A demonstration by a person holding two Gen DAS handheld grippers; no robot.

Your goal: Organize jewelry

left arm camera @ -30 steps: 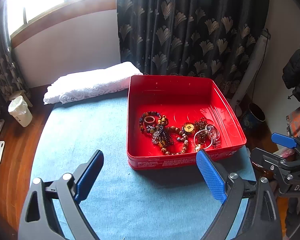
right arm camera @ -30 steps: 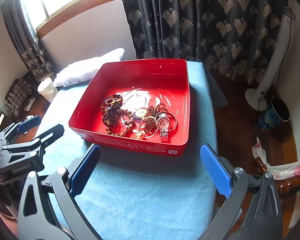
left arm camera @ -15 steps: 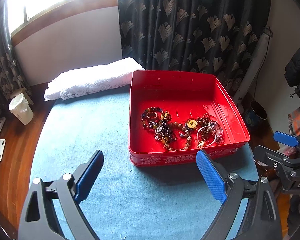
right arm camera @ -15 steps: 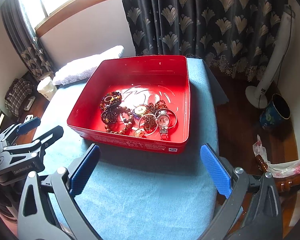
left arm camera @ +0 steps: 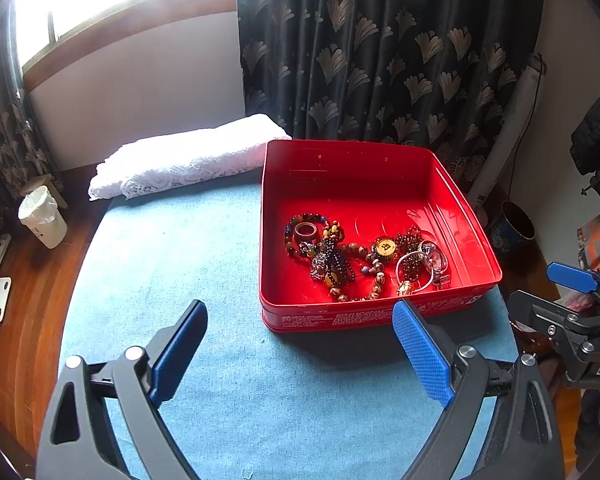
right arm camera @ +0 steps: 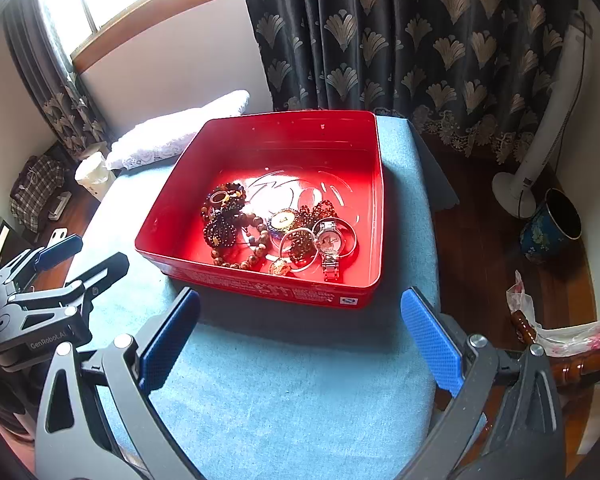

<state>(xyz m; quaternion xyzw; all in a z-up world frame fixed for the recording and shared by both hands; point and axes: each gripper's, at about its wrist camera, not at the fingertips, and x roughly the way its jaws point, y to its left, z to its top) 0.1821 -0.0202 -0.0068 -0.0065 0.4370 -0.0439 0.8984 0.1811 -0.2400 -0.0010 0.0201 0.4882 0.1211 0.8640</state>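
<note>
Here both hand-held grippers, left [left arm camera: 300,344] and right [right arm camera: 300,332], gape empty before the red tin [right arm camera: 368,284]

I see an open red tin [left arm camera: 364,168] sitting flat on the blue cloth, its rim free all round. The jewelry lies tangled in its near half: a multicoloured bead bracelet [left arm camera: 300,228] around a brown ring [left arm camera: 305,231] at the left, a dark bead cluster [right arm camera: 219,233], a round gold pendant [left arm camera: 385,247], a white bangle [right arm camera: 296,249] and a silver wristwatch [right arm camera: 329,245] nearest the right wall.
</note>
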